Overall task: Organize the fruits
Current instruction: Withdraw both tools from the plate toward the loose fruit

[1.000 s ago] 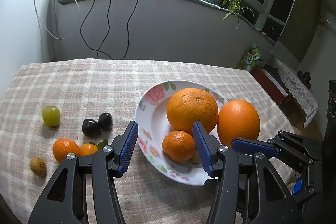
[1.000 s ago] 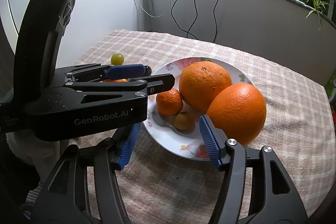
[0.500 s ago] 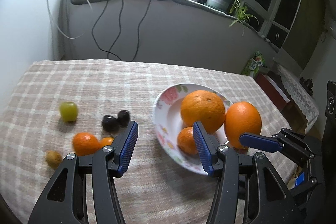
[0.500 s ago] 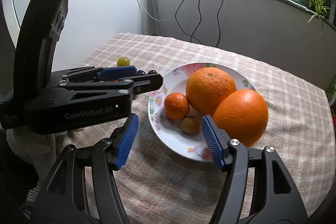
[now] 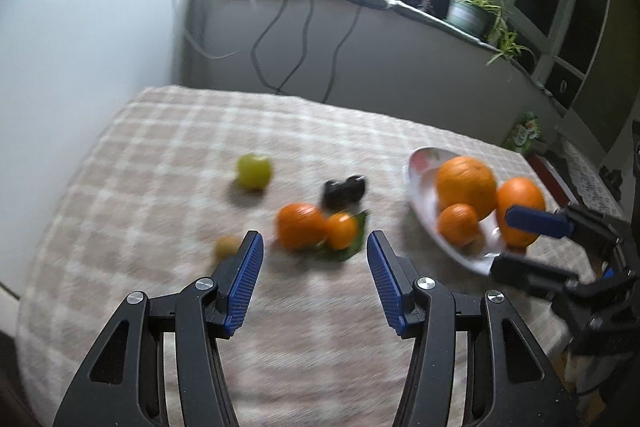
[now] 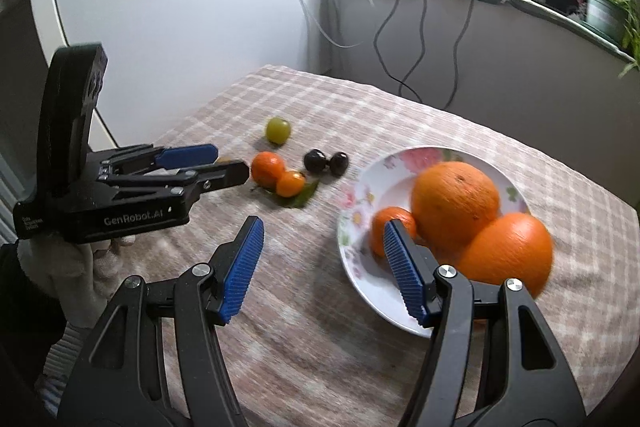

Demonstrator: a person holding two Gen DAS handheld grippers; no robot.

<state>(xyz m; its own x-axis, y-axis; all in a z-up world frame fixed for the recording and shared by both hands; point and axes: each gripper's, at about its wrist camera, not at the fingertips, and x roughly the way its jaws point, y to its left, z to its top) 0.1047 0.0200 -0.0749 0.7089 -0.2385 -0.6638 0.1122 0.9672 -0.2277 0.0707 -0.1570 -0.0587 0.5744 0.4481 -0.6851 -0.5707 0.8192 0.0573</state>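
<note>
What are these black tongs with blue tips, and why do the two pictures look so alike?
No robot here: a person holds one hand tool in each hand, each with a camera looking along its jaws. One picture comes from the left gripper, the other from the right gripper. Both stand open and hold nothing. On the checked tablecloth a flowered plate carries two big oranges and a small one. Loose beside it lie a green fruit, two dark fruits, two small orange fruits on a leaf, and a little brown fruit.

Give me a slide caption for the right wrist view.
Open right tool beside the flowered plate of oranges; loose fruit lies on the checked cloth.
</note>
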